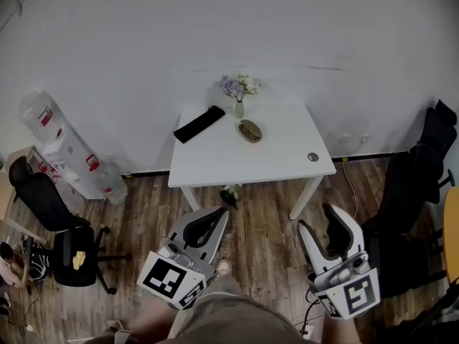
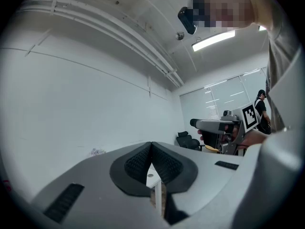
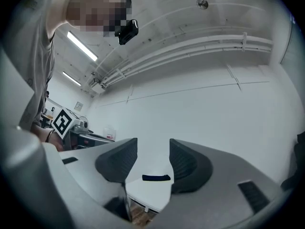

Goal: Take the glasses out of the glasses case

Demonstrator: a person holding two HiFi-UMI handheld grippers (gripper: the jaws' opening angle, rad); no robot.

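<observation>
Showing no legible words, the scene's only print is a black-and-white square marker [image 1: 171, 278] on each gripper's cube and red labels on the clear plastic water jugs [image 1: 54, 138] by the wall, their lettering too small to read. The glasses case [image 1: 199, 123], a long, flat, matte black bar with rounded ends, lies at the rear left corner of the smooth white table [image 1: 272, 156], near a small pale vase [image 1: 239, 109] of lilac and white flowers and well apart from both grippers. The left gripper [image 1: 219, 213] has its ribbed black pads [image 2: 136, 163] pressed together on nothing, while the right gripper [image 1: 315, 217] holds its jaws spread and empty above the wood-plank floor [image 1: 265, 221].
</observation>
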